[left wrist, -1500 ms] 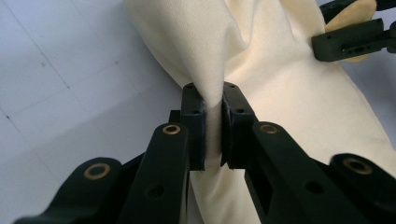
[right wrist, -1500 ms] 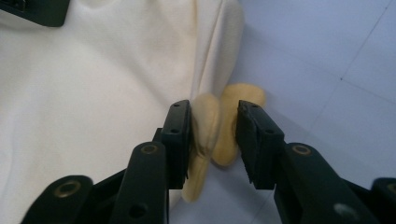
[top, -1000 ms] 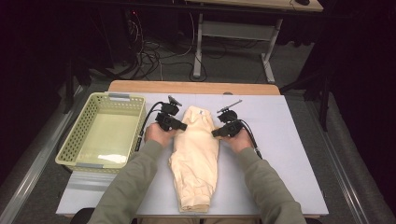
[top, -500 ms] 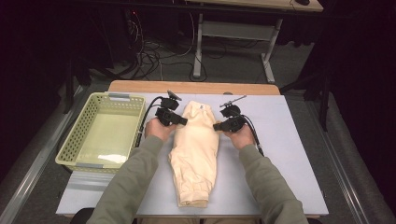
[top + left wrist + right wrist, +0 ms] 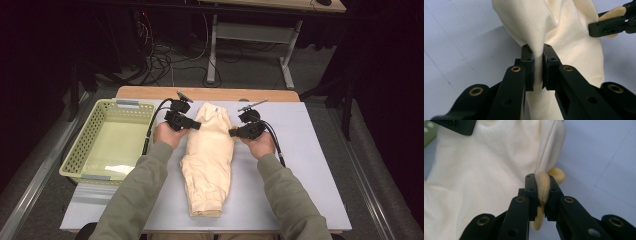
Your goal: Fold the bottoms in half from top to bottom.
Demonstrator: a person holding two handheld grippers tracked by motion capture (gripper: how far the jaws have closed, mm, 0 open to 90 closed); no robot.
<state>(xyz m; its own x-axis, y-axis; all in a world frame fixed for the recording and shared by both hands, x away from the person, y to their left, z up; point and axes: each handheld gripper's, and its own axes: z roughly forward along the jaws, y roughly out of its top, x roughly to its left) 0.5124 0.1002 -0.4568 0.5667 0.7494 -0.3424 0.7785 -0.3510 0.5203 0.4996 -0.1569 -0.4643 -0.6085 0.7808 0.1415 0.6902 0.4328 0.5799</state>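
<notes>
Pinching opposite edges of cream garment (image 5: 207, 145) in left claw (image 5: 196, 126) and right claw (image 5: 233, 132), lifted slightly farther up bench (image 5: 310, 150), mid-fold.

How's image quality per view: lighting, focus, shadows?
High view: table evenly lit, room behind dark, garment slightly soft. Left gripper view: left gripper sharp where it pinches the cloth, jaw bases blurred, soft shadow on the table. Right gripper view: right gripper sharp on the pinched edge, cloth nearly washed out.
</notes>
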